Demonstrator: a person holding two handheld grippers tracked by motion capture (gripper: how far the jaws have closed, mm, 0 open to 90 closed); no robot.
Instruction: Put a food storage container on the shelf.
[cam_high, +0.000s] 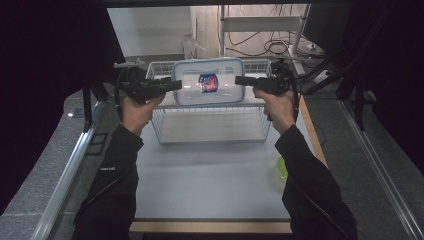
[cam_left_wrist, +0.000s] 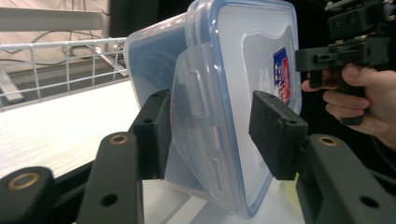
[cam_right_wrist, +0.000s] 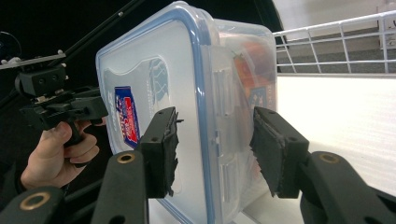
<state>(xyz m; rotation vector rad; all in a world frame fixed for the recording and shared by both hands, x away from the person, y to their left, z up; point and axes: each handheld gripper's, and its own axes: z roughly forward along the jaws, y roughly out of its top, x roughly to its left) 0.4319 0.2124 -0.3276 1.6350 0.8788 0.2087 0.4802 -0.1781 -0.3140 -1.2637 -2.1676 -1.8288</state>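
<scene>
Box (cam_high: 225, 75) of clear plastic with blue-edged lid (cam_left_wrist: 252, 56), held in the air above the basket (cam_high: 212, 141), touching neither wire nor tabletop (cam_high: 200, 180). Turned on its side, so that lid and red-blue label (cam_high: 208, 83) face back toward the person. Carried by its two short ends, each end across a latch (cam_left_wrist: 196, 93).

Left gripper (cam_high: 175, 86): jaws closed on the left end, one pad on the lid face, the other on the body behind it, pinching. Right gripper (cam_high: 241, 80): same grip on the opposite end, jaws pressed onto lid and body. Seen close in the right gripper view (cam_right_wrist: 215, 140), with something orange and blue inside the box; cannot tell what.

Probably light and quite stiff, but smooth and slippery under the pads. Likely to rattle or shift its load if tipped fast. Best gripped as now, over the rim where lid and body meet, since the thick edge gives the pads a step to hold on. Better not to squeeze on the latch flap alone: could spring open.

Further out: white wire basket standing at the far part of the pale tabletop, a small green thing (cam_high: 281, 167) at the right edge beside the sleeve, dark curtains at both sides.
</scene>
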